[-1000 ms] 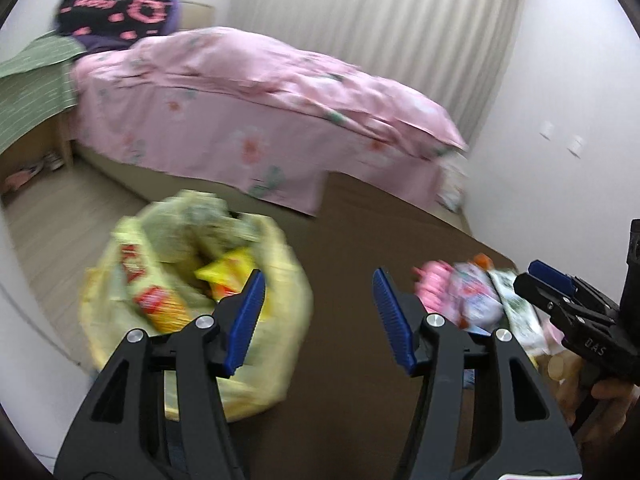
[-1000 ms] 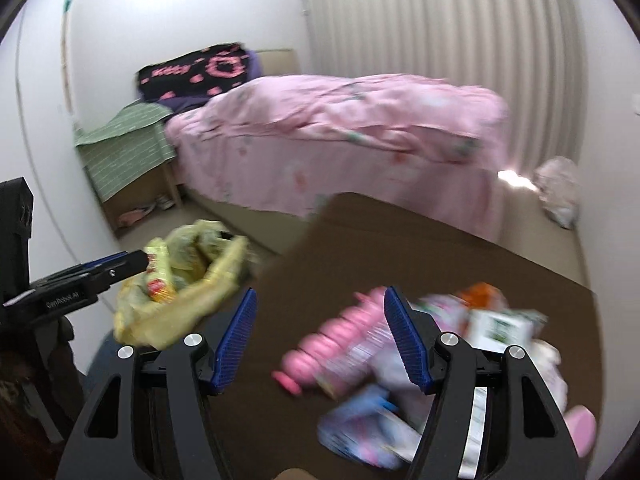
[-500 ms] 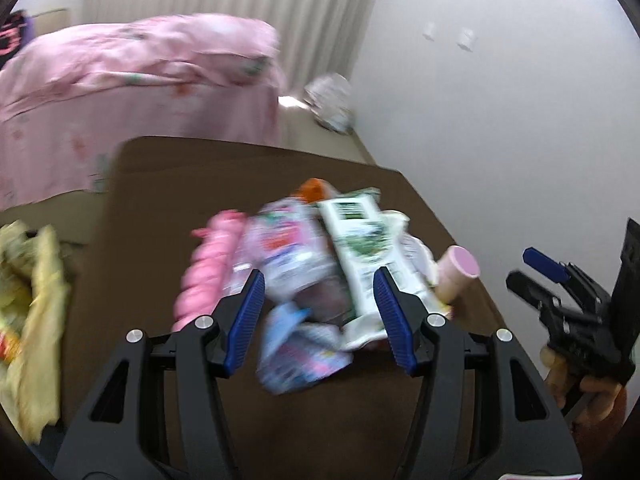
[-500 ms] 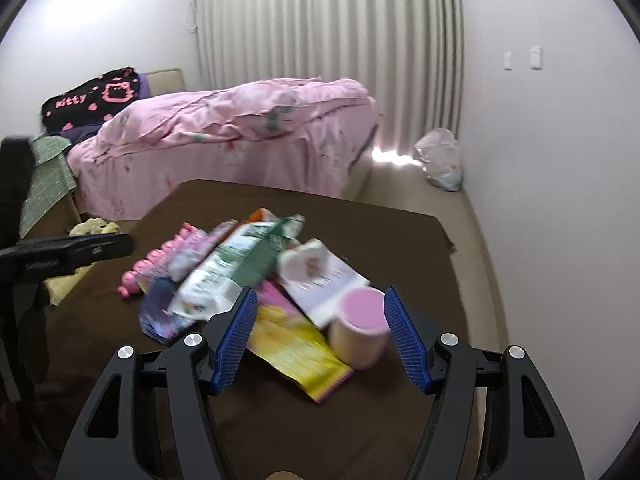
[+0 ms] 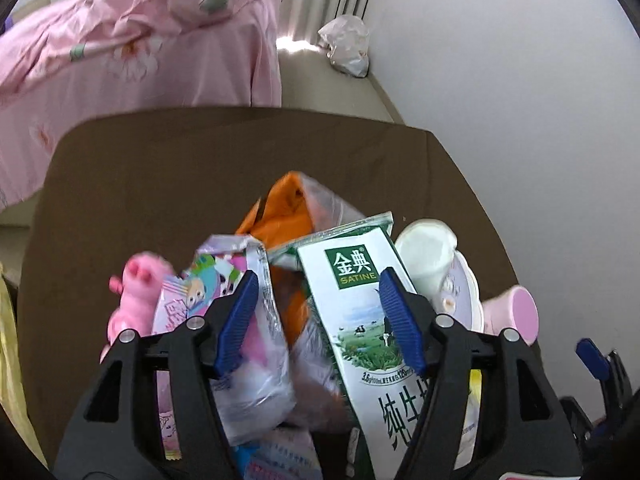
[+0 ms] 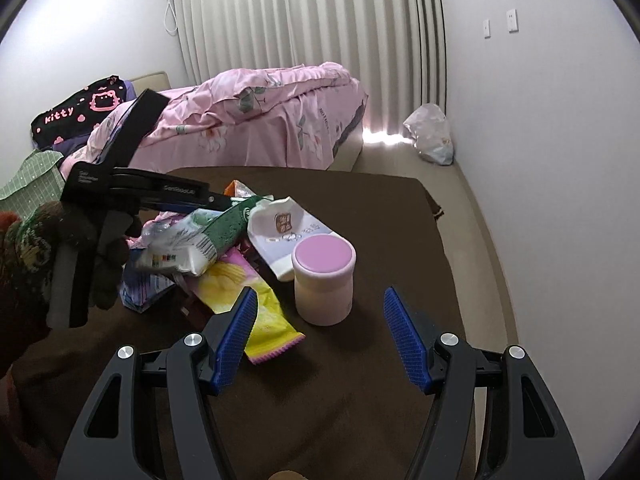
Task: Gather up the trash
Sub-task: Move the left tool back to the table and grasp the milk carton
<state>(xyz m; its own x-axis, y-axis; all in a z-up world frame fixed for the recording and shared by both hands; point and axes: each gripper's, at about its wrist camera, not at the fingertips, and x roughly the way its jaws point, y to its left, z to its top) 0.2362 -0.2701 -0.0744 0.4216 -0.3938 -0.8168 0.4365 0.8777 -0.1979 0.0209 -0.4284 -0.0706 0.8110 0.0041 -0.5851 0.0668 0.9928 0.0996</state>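
Your left tool (image 5: 320,320) hangs unclenched over a white-and-green milk carton (image 5: 360,320); your right tool (image 6: 320,332) gapes behind a pink-lidded cup (image 6: 323,286).

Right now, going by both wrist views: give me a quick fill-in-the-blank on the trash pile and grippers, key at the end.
1. The pink cup stands upright on the ____ table.
2. The left gripper hangs over the pile with its jaws ____.
3. The white-and-green carton under it is printed with the word ____.
4. The right gripper holds ____.

Missing words: brown; open; SATINE; nothing
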